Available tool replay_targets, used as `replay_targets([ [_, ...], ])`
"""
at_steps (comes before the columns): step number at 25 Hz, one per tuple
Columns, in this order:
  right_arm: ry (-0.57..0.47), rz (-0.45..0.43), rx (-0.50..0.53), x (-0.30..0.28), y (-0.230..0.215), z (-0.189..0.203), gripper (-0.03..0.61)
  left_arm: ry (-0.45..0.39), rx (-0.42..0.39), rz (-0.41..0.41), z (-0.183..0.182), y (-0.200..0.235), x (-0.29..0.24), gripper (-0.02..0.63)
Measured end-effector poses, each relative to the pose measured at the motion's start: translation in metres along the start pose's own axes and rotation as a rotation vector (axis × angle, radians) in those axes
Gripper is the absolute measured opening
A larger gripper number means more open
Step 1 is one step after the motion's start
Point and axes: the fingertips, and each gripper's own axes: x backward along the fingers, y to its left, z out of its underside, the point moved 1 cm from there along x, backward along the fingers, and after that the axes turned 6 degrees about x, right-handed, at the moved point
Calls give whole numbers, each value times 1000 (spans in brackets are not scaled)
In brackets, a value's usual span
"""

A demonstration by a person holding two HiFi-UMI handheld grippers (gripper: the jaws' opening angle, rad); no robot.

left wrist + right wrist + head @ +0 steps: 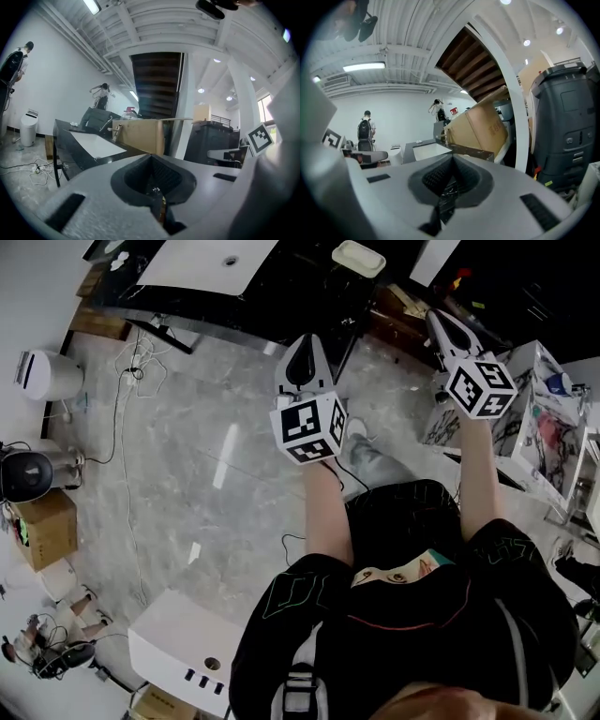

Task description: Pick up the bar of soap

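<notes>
The dark counter [300, 282] lies ahead, well apart from both tools. The left gripper [303, 354] and the right gripper [448, 334] each have their jaws pressed together, with nothing between them. A pale rounded block, probably the bar of soap [359, 258], sits near the counter's right end. If a gripper arrives there with its jaws closed, it would likely push the soap away instead of gripping it.

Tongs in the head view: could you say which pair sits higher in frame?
The right tongs, beside the clutter; the left tongs sit lower, nearer the centre.
</notes>
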Motion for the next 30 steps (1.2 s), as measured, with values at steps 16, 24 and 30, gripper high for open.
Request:
replay_targets([
  [16,12,-75,-55,-122,-50,13,6,134,-122,-24,8,9,-120,8],
  [24,-23,-91,-80,-143,-52,-1,6,140,-154,-12,-5,9,-136,8],
  [30,27,-35,-50,-157,-62,8,6,189,-133,63,8,20,-174,8],
])
